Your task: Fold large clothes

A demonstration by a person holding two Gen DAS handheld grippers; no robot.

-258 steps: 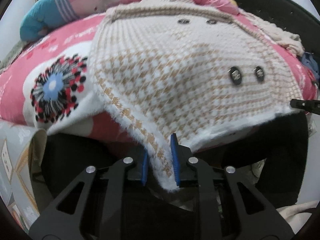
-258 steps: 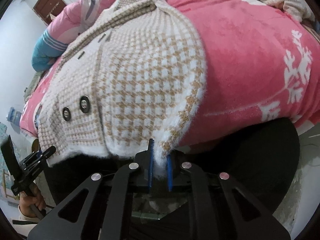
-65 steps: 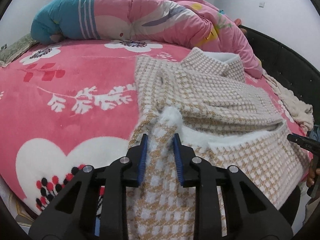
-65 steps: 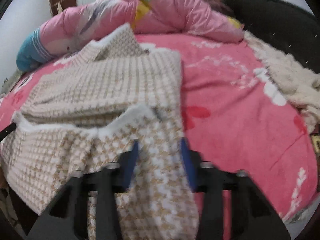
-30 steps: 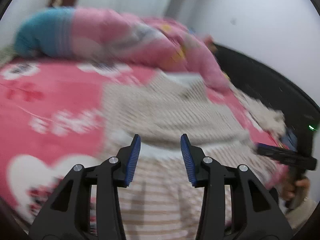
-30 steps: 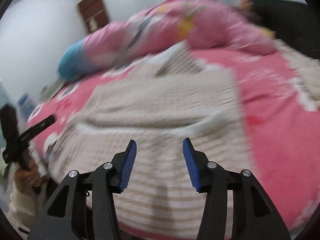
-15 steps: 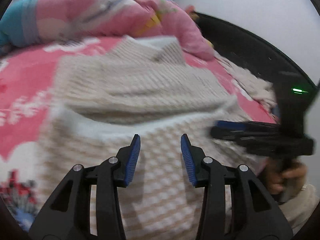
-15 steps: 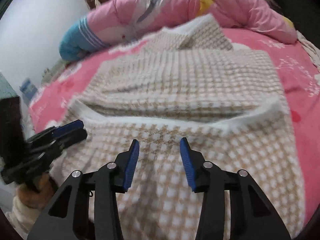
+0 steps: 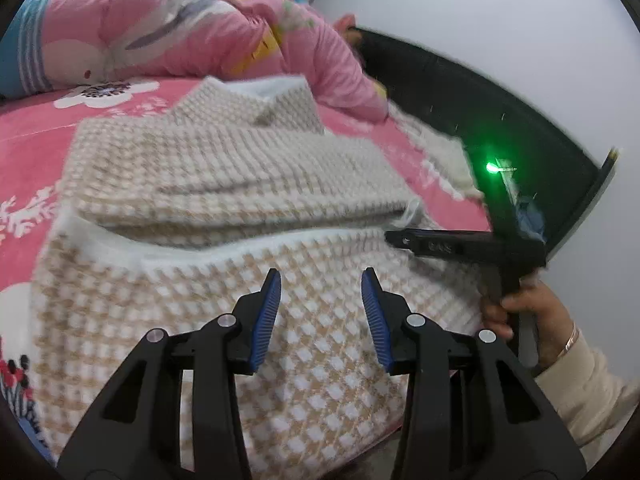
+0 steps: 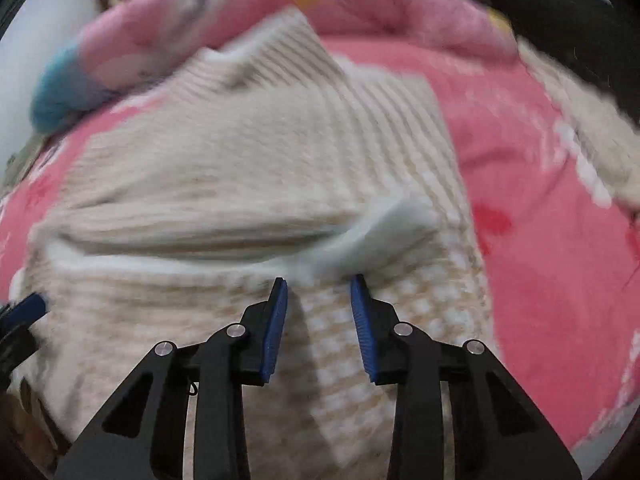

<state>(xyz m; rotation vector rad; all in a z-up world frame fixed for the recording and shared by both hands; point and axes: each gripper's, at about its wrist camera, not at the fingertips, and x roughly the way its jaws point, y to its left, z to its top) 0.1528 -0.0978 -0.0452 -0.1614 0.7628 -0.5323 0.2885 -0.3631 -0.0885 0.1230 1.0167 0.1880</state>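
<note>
A beige-and-white houndstooth knitted coat lies spread on the pink floral fleece bed, its lower part turned up over the body so that a fluffy white hem runs across just ahead of both sets of tongs. That turned-up flap looks like the first fold, laid flat so the next fold has a straight edge to work from.

The left tongs hover released above the near checked panel, blue pads apart with nothing between them, seemingly waiting for a place to bite. The right tongs point steeply down at the right end of the white hem, where a soft tuft bulges up just beyond their tips. Their jaws have just been closing, yet the pads are not pressing cloth; the knit lies under them, not in them. From the left view they reach in sideways, held by a hand in a cream sleeve.

A rolled pink quilt sits well beyond the coat, leaving room for folding.
</note>
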